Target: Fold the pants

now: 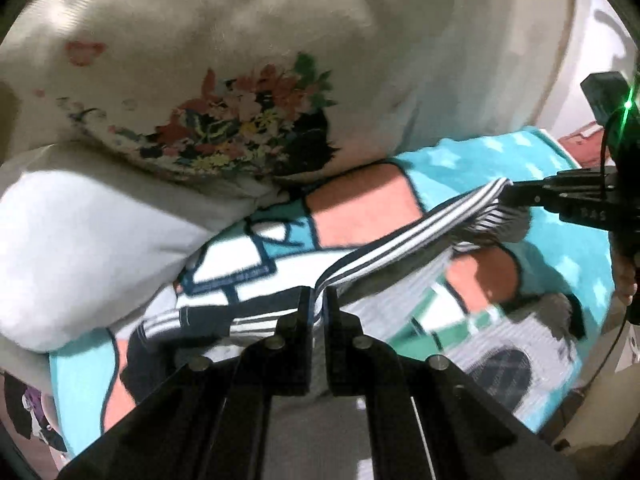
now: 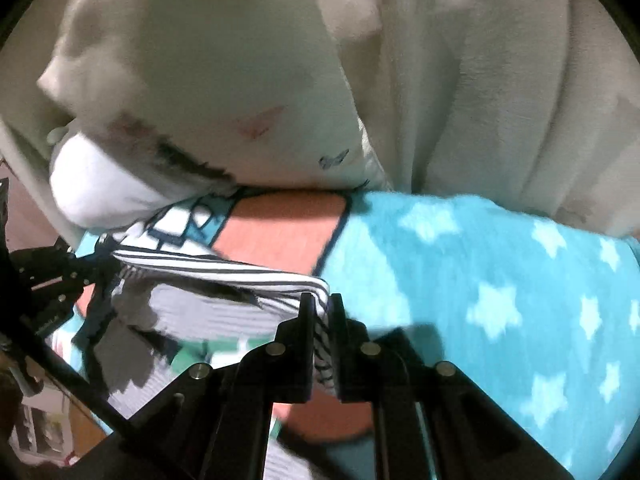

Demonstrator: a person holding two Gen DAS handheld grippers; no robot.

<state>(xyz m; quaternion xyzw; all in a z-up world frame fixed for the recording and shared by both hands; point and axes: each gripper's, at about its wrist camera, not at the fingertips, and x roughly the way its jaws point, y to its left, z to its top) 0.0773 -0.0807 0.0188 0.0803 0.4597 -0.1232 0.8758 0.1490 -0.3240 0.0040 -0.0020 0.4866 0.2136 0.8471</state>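
The pants (image 1: 400,240) are navy-and-white striped, and their edge is stretched taut between my two grippers above a turquoise blanket. My left gripper (image 1: 319,300) is shut on one end of that striped edge. My right gripper (image 2: 320,306) is shut on the other end. The right gripper also shows in the left wrist view (image 1: 520,196) at the far right, pinching the fabric. The left gripper shows in the right wrist view (image 2: 86,270) at the left. The pants (image 2: 208,276) hang slack below the held edge.
A turquoise blanket (image 2: 480,280) with white stars and a cartoon print covers the surface. A cream floral-print pillow (image 1: 240,80) and a white pillow (image 1: 80,240) lie at the back. Cream bedding (image 2: 480,100) piles up behind the blanket.
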